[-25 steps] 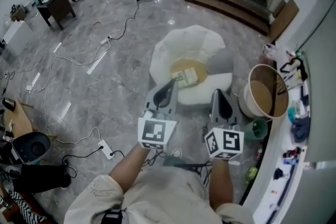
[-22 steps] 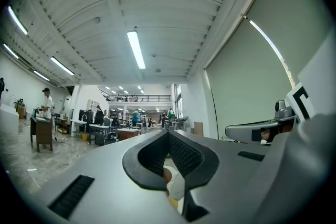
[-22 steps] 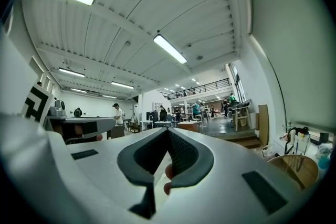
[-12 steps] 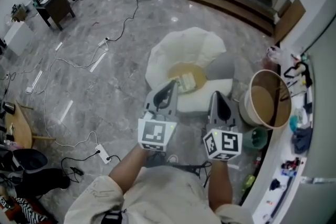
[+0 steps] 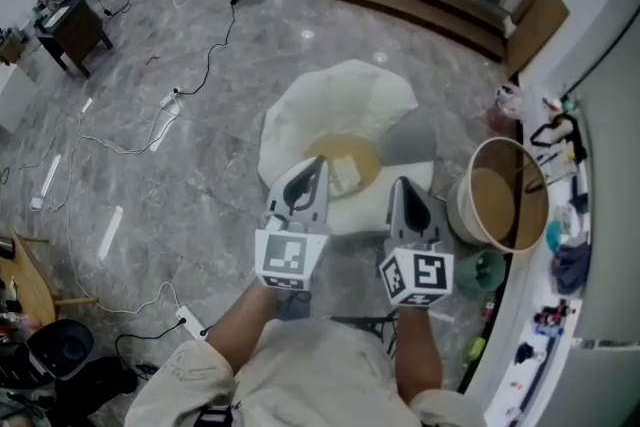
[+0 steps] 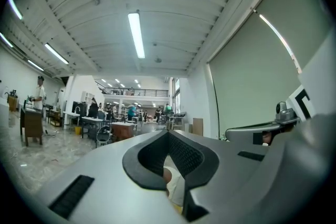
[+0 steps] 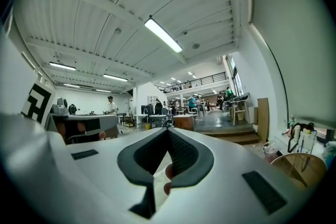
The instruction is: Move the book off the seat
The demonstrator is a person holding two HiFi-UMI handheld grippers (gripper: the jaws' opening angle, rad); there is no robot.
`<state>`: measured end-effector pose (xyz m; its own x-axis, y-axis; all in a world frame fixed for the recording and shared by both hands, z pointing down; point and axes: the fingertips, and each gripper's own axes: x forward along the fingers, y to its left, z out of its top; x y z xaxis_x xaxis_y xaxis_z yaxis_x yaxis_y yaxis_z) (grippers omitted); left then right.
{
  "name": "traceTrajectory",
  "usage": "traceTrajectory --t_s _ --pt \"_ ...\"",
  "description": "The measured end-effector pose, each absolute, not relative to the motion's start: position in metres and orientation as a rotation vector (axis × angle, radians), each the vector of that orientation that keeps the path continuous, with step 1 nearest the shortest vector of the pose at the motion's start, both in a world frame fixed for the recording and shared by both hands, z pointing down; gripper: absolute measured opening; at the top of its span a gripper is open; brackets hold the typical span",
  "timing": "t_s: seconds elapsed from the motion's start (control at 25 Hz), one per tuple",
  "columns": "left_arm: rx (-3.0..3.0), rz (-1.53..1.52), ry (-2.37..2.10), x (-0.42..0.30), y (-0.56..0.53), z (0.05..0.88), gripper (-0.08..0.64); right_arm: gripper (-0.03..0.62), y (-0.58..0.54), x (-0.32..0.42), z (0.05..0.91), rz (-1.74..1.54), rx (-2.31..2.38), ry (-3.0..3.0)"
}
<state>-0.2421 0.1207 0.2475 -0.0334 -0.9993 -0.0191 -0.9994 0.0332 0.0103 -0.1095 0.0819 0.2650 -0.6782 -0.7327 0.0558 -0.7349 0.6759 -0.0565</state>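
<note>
Floor (image 5: 180,215) of grey veined stone fills most of the head view, with black and white cables (image 5: 130,140) trailing across it at the left. Along the right edge curves a white worktop (image 5: 515,335) carrying a scatter of small items too small to name. Near the middle stands the seat (image 5: 340,105), a low white upholstered piece with a lobed back. A grey cushion (image 5: 410,135) lies on its right side and a round tan pad (image 5: 355,147) on its middle. Just beside the seat, between it and the worktop, stands a round tan drum (image 5: 500,195) with an open top, and a green object (image 5: 485,270) sits at its foot.

The person's arms reach forward from the bottom of the picture, each holding a tool near the front edge of the seat. The left tool (image 5: 318,162) has its tip over the tan pad, and the right tool (image 5: 401,185) is over the white front of the seat, a little apart from the left. In each gripper view the dark ribbed pads (image 6: 184,155) meet tip to tip. Both tools are closed with nothing between them, and both point level across the hall.

The book (image 5: 345,175) lies flat on the tan pad, still on the seat, just beside the left tool's tip and partly hidden by it. Whether the tool touches it cannot be told.
</note>
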Motion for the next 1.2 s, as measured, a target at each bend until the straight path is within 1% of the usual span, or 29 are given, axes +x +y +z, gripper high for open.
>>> traceTrajectory --t_s 0.4,0.64,0.8,1.0,1.2 --pt "-2.223 0.036 2.221 -0.341 0.023 0.241 0.003 0.003 -0.012 -0.205 0.252 0.063 1.333 -2.795" --pt "-2.286 -0.025 2.194 -0.377 -0.017 0.268 0.003 0.003 -0.046 -0.237 0.274 0.091 1.387 -2.734" --pt "-2.339 -0.121 2.159 -0.379 -0.047 0.297 0.003 0.003 -0.070 -0.239 0.303 0.150 1.425 -2.696" --pt "-2.425 -0.281 2.128 -0.361 -0.084 0.355 0.003 0.003 -0.102 -0.223 0.358 0.294 1.468 -2.620" --pt "-2.506 -0.370 2.186 -0.342 -0.135 0.446 0.003 0.003 -0.152 -0.198 0.449 0.457 1.500 -2.528"
